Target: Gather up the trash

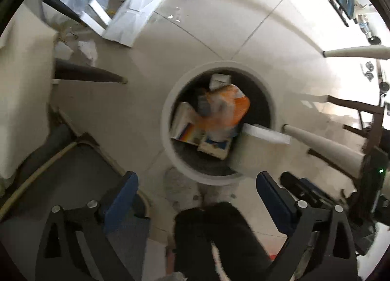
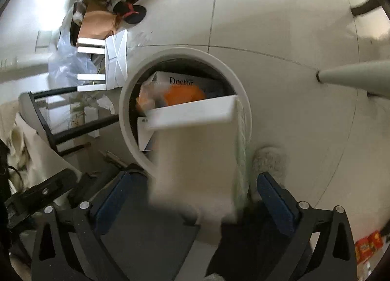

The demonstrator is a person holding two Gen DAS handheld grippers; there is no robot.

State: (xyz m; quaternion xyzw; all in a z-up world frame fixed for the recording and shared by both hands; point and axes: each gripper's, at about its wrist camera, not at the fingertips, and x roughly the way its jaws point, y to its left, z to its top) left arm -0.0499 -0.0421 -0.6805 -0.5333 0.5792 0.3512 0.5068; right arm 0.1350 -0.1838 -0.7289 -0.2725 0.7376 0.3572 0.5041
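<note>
The left hand-held gripper (image 1: 196, 193) stands wide open and empty above the round white trash bin (image 1: 168, 110), where a blurred orange bag (image 1: 229, 108) lies on cartons. The right hand-held gripper (image 2: 192, 190) is wide open; a blurred white box (image 2: 195, 132) between its fingers hides half the bin.

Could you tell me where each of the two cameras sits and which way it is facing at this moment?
Left wrist: on the left gripper, looking steeply down into the round bin; open blue fingers and a dark trouser leg show.
Right wrist: on the right gripper, also facing down; a blurred white box hangs between its open fingers, over the bin's rim.
Shared: the bin, the orange packet inside, the tiled floor.
</note>
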